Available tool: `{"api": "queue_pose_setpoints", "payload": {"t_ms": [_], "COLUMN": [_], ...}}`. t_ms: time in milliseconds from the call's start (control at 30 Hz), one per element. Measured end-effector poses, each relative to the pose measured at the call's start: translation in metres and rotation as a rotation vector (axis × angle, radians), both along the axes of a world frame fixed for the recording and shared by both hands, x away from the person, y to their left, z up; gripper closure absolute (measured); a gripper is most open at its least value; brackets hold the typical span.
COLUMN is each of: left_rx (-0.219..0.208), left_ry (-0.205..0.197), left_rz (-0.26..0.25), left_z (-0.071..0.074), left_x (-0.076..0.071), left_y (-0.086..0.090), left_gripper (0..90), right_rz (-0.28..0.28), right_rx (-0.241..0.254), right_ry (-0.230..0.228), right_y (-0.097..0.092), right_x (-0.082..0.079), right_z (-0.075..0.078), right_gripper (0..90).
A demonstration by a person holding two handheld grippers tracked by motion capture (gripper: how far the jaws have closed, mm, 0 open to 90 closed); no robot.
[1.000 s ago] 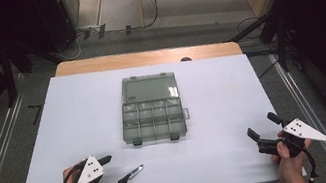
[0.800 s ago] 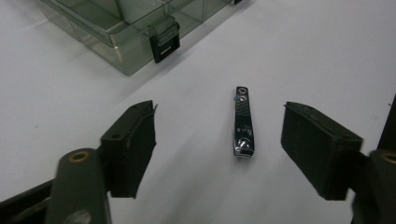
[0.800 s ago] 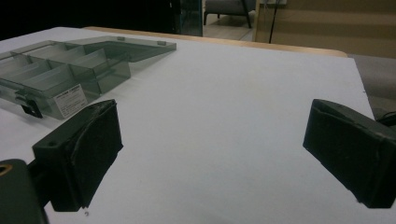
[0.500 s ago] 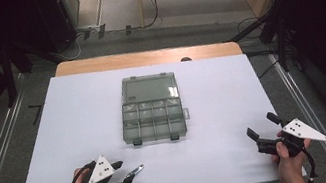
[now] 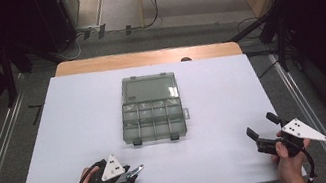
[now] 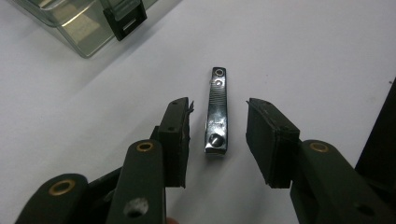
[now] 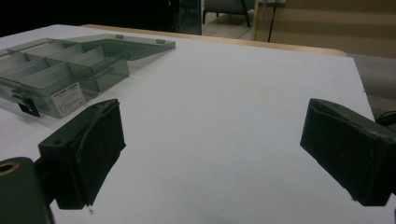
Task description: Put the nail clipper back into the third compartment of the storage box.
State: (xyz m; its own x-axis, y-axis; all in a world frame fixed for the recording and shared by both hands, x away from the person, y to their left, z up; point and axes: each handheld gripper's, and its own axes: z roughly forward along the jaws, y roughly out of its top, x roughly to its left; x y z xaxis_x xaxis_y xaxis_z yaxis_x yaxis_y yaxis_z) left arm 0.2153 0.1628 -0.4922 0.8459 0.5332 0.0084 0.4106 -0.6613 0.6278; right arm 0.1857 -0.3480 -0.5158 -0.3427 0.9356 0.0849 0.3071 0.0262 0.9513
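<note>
The left gripper stands over a small chrome nail clipper, its two black jaws having just been closing in from either side; the pads still stand clear of the metal, with white table showing in both gaps, so nothing is gripped yet. The clipper lies flat on the white tabletop between the jaws, lever side up, its length running along the gripper's line of sight. In the high view the left gripper sits near the table's front edge with the clipper's bright tip poking out ahead of it.

Further out, a smoke-grey clear plastic compartment box lies open at mid-table, lid folded back, its black latches facing the person, well apart from the clipper. At the far right the right gripper rests low over bare table, jaws spread wide and holding nothing.

The risks lie in the pinch. The clipper is thin, smooth and low, so pads that close above its midline may ride over it and squirt it forward across the slick surface. It sits nearer the left-hand pad, so that pad would likely touch first and shove or spin the piece before the other arrives. A grip taken only at the near end could let it droop or swing once lifted.
</note>
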Motion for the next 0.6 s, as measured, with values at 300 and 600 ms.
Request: {"api": "queue_pose_setpoints", "payload": {"t_ms": [300, 600], "left_rx": [0.043, 0.051], "left_ry": [0.003, 0.022], "left_rz": [0.025, 0.048], "left_z": [-0.0022, -0.0011], "left_x": [0.0005, 0.0021], "left_y": [-0.0076, -0.0082], "left_gripper": [62.3, 72.1], "right_rz": [-0.001, 0.002], "right_rx": [-0.002, -0.014], "right_ry": [0.001, -0.002], "right_y": [0.0004, 0.0018], "right_x": [0.0005, 0.0004], "right_z": [-0.0002, -0.0002], "right_gripper": [6.5, 6.6]}}
